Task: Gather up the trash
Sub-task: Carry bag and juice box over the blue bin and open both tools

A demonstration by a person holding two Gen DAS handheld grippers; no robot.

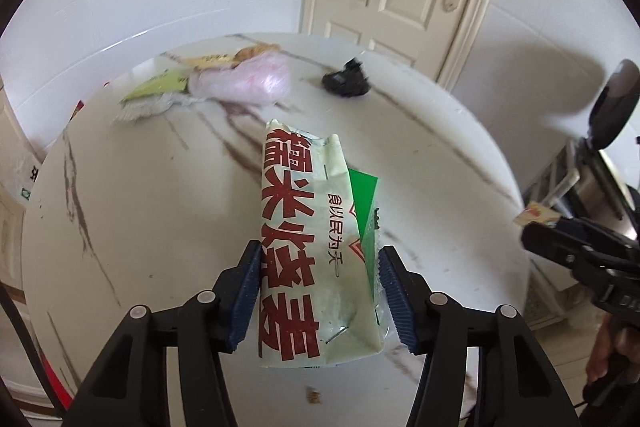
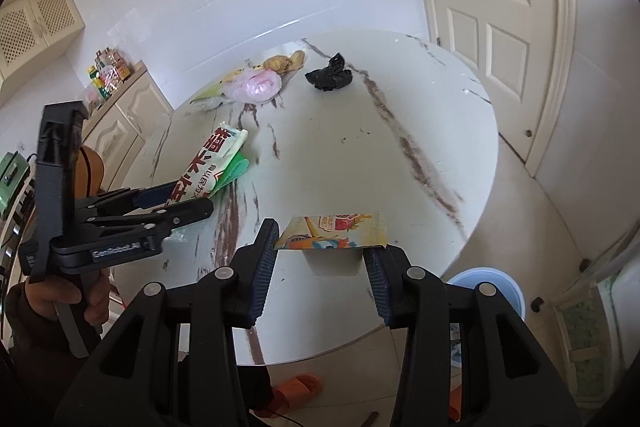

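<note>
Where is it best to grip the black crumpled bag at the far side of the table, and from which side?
Grip the black crumpled bag across its bunched middle, coming from above. It lies as a loose low heap on the table, apart from the pink bag, so probably any flat edge would slip.

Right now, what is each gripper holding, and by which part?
The left gripper grips a pale green food wrapper across its near end. The right gripper pinches a colourful snack wrapper by its side edges.

Left gripper [image 2: 188, 205]: black linkage arms showing silver rivets, blue ribbed pads, white lettering, possibly "GenRobot.AI". Right gripper [image 2: 326, 259]: matching.
</note>
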